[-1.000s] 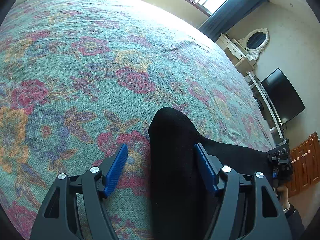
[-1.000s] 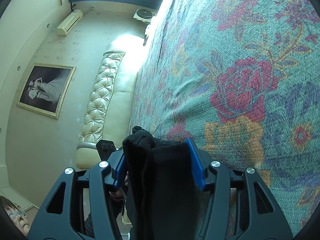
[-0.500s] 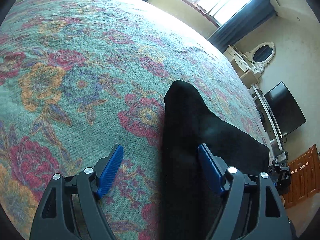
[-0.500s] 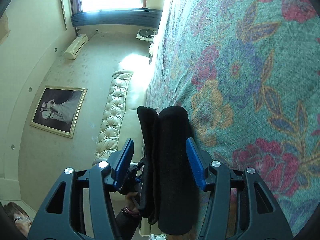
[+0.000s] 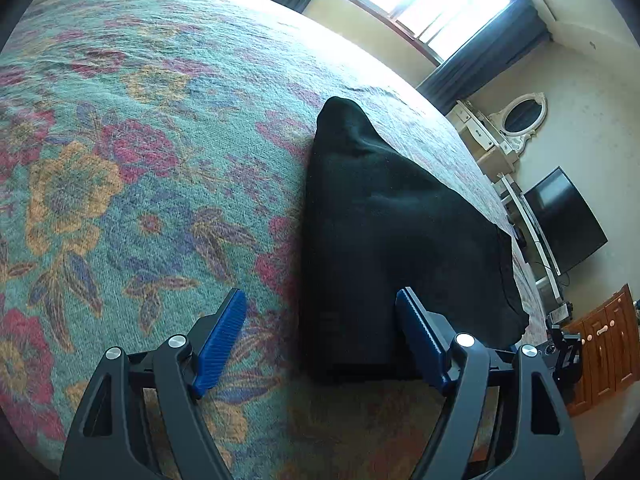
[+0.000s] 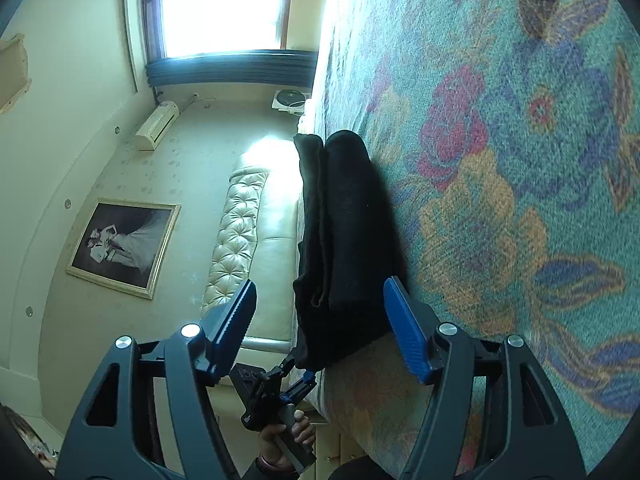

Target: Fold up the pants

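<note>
Pants (image 5: 384, 232), black and folded into a thick stack, lie on the floral bedspread (image 5: 132, 168) near the bed's edge. From my left gripper (image 5: 320, 336) they fill the space from about 12 o'clock over to 2 o'clock: the near end of the stack sits between my two blue pads, close against the right pad (image 5: 420, 340), while the left pad (image 5: 222, 338) stands over bare bedspread, well clear of the cloth. That gripper's jaws are spread wide and hold nothing. From my right gripper (image 6: 320, 320) the pants (image 6: 340, 232) run straight ahead toward 12 o'clock, their stacked layers showing edge-on, with the near end between the pads and touching neither; these jaws are wide apart too, gripping nothing. Below the stack, at about 6 o'clock in the right wrist view, my left hand (image 6: 288, 436) grips its tool's handle. A framed picture (image 6: 124, 246) hangs on the wall at 9 o'clock.
</note>
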Demonstrator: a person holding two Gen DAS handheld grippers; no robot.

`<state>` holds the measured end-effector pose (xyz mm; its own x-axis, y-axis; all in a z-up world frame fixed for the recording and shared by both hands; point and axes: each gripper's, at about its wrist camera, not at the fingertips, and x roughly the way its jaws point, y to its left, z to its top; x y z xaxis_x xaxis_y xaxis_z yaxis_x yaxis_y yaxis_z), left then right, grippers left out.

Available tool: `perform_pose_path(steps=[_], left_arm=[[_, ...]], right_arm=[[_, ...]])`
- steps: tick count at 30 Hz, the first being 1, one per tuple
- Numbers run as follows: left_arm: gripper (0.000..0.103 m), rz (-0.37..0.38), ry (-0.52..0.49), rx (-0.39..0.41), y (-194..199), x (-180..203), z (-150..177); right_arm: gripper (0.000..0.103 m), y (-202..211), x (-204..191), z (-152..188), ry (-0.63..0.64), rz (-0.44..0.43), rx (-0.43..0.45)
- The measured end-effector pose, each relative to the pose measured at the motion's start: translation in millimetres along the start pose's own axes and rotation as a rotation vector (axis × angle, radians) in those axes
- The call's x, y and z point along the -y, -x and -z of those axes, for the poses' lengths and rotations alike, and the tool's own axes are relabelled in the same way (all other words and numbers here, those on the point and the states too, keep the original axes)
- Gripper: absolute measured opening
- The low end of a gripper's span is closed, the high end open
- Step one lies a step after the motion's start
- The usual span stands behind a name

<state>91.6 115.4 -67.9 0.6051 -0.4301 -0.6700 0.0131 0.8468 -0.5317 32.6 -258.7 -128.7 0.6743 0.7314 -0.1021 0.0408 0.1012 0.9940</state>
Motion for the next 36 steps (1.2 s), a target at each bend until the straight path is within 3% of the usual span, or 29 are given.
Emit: perform_pose_path(steps=[4, 7, 10, 12, 14, 17, 22, 25, 27, 28, 31, 36], left_arm=[[0.076, 0.015, 0.026, -0.007, 6.5, 7.5, 8.5], [0.076, 0.010, 0.032, -0.008, 4.7, 11.0, 6.6], [0.076, 0.006, 0.046, -0.006, 5.5, 10.2, 9.1], [0.076, -0.004, 0.044, -0.004, 7.2, 9.8, 11.8], [0.076, -0.013, 0.037, 0.000, 10.0, 15.9, 20.1], [0.076, -0.029, 0.012, -0.001, 14.1, 22.1, 26.7], [0.076, -0.059, -0.083, -0.009, 19.5, 42.6, 38.4], [0.077, -0.083, -0.145, -0.008, 22.1, 59.4, 44.3], [0.078, -0.105, -0.188, 0.000, 27.4, 70.9, 49.5], [0.084, -0.119, -0.212, 0.008, 29.9, 77.2, 51.9], [0.084, -0.150, -0.276, 0.039, 39.0, 92.0, 57.9], [0.084, -0.191, -0.318, 0.081, 48.8, 108.9, 64.4]], right_arm=[[0.077, -4.3, -9.0, 5.6, 0.006, 0.042, 0.010], [0.087, -16.4, -20.9, 2.3, 0.051, 0.123, -0.007], [0.087, -29.8, -26.6, 3.8, 0.113, 0.248, -0.038], [0.079, -42.4, -31.9, 7.0, 0.164, 0.347, -0.054], [0.061, -48.8, -31.7, 9.1, 0.184, 0.407, -0.053], [0.051, -42.6, -24.1, 9.6, 0.153, 0.388, -0.020], [0.045, -28.8, -16.8, 11.3, 0.121, 0.348, 0.019], [0.049, -24.0, -21.3, 17.1, 0.134, 0.360, 0.008], [0.058, -21.1, -28.2, 24.8, 0.158, 0.363, -0.004], [0.064, -19.7, -32.8, 29.8, 0.180, 0.373, -0.010], [0.075, -19.6, -50.0, 50.1, 0.275, 0.435, -0.032], [0.077, -25.4, -66.7, 90.0, 0.405, 0.540, -0.066]])
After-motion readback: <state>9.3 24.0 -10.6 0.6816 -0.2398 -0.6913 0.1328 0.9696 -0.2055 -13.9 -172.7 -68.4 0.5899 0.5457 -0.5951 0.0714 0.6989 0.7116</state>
